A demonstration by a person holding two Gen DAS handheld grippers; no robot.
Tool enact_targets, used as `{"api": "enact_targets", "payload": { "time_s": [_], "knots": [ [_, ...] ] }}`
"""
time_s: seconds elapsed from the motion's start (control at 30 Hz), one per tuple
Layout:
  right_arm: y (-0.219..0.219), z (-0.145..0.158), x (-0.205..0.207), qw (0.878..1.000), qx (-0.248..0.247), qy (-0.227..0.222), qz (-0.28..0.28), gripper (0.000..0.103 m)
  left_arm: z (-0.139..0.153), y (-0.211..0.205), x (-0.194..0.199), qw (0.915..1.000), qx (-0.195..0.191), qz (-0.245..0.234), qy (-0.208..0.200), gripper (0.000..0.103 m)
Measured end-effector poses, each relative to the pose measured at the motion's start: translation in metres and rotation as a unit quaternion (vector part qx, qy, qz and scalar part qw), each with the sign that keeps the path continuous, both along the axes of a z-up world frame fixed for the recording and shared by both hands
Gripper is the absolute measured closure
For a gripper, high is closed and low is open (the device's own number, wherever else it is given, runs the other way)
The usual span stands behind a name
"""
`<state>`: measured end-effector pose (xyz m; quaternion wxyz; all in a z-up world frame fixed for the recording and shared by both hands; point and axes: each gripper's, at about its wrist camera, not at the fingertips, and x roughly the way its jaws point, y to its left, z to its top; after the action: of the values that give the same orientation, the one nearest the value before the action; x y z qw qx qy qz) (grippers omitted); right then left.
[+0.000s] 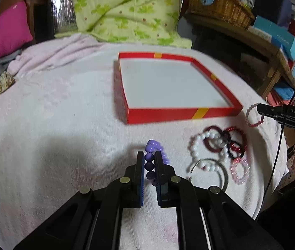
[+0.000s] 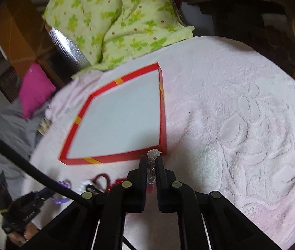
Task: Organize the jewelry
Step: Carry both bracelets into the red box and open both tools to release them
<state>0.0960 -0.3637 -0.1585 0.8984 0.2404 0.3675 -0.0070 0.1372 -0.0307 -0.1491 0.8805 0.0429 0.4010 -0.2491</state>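
Note:
My left gripper (image 1: 149,153) is shut on a purple bead bracelet (image 1: 152,145), held above the pale pink blanket, short of the red box. The red box (image 1: 180,113) has a white floor and lies open ahead, with nothing in it. My right gripper (image 2: 152,158) is shut on a pink and clear bead bracelet (image 2: 151,166) just before the box's near right corner (image 2: 126,158). In the left wrist view the right gripper (image 1: 258,109) shows at the right edge with that bracelet (image 1: 251,114) hanging from it. A pile of bracelets (image 1: 218,145) lies to my left gripper's right.
A green floral quilt (image 1: 126,10) lies behind the box. A magenta pillow (image 1: 3,35) sits at the far left. A wicker basket (image 1: 220,6) and blue boxes (image 1: 276,35) stand on a wooden shelf to the right. The blanket edge drops off at the right.

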Motion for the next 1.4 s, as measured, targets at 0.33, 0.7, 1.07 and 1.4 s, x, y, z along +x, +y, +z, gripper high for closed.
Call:
{"api": "enact_targets", "payload": {
  "time_s": [0.33, 0.7, 1.07, 1.4],
  "knots": [
    [0.004, 0.018, 0.034, 0.997, 0.053, -0.057, -0.002, 0.095, 0.046, -0.021, 0.036, 0.9986, -0.014, -0.021, -0.046, 0.094],
    [0.022, -0.009, 0.122, 0.998, 0.068, 0.01, 0.007, 0.094, 0.0, -0.052, 0.114, 0.9998, 0.013, 0.013, 0.008, 0.093],
    [-0.012, 0.002, 0.092, 0.997, 0.034, -0.013, -0.068, 0.053, 0.014, -0.035, 0.107, 0.9982, 0.024, 0.041, -0.035, 0.051],
    [-0.014, -0.032, 0.087, 0.994, 0.044, 0.073, -0.062, 0.08, -0.01, -0.021, 0.119, 0.995, 0.051, 0.078, 0.037, 0.049]
  ]
}}
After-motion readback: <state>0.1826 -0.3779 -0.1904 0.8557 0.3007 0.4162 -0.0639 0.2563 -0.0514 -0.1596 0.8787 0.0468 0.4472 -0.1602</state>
